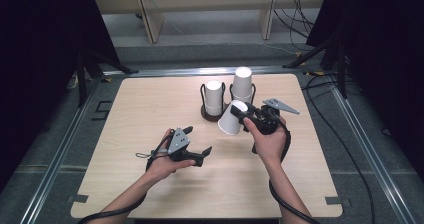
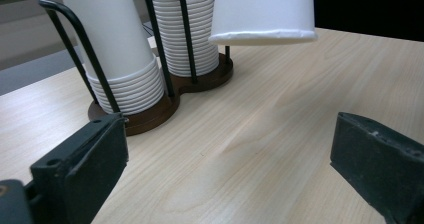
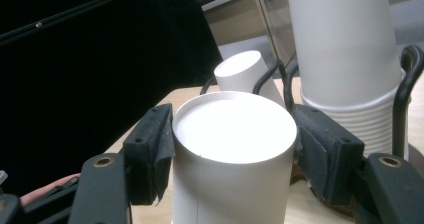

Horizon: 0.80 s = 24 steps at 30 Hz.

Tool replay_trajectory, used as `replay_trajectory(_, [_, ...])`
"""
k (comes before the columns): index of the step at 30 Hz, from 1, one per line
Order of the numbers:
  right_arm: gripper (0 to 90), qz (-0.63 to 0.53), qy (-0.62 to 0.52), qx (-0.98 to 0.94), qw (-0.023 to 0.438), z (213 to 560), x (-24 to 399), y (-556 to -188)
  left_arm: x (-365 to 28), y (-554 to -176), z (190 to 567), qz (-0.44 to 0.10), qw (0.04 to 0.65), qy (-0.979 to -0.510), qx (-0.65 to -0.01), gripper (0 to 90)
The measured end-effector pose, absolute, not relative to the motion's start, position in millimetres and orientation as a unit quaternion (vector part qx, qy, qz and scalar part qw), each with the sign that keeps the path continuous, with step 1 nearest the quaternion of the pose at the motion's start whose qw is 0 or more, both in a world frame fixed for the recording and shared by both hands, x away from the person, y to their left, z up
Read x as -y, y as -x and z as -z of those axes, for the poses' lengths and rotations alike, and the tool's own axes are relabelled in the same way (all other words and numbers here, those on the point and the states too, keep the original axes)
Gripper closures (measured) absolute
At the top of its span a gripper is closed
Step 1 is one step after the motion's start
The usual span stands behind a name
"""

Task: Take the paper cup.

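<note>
Right gripper (image 1: 243, 115) of mine is clamped on a single paper cup (image 1: 231, 119), its pads pressing the cup's walls near the closed base, as the right gripper view shows (image 3: 232, 149). From that tool the cup hangs forward and down: base up between the jaws, open rim lowest and tilted toward my left, clear of the table (image 1: 150, 109). Its long axis runs slanted, not upright, so I judge the next move turns on levelling it before it is set down mouth-first.

Just beyond the cup stands the cup holder (image 1: 212, 115), a dark base with wire loops, carrying two stacks of upside-down cups (image 1: 242, 84); the held cup is right beside its near edge.

My left gripper (image 1: 196, 146) stands with jaws wide apart and nothing between them, lower and nearer to me than the cup; in its view the cup's rim (image 2: 262, 34) floats ahead and above. The right hand is the nearer one by far.

Pale wood tabletop, bare around my tools; dark curtains and cables surround it.
</note>
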State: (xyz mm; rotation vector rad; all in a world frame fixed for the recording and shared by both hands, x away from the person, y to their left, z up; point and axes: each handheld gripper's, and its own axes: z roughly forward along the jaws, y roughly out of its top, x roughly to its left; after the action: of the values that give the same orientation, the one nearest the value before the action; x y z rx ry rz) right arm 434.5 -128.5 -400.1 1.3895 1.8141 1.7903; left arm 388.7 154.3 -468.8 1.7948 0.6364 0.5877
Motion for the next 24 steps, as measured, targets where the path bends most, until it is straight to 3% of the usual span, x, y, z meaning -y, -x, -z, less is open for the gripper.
replay_trajectory(24, [35.7,-0.607,-0.524,-0.594,0.067,417.8,130.7,-439.6,-137.0,-390.5,471.3,-0.246,0.547,-0.763,-0.241,0.2])
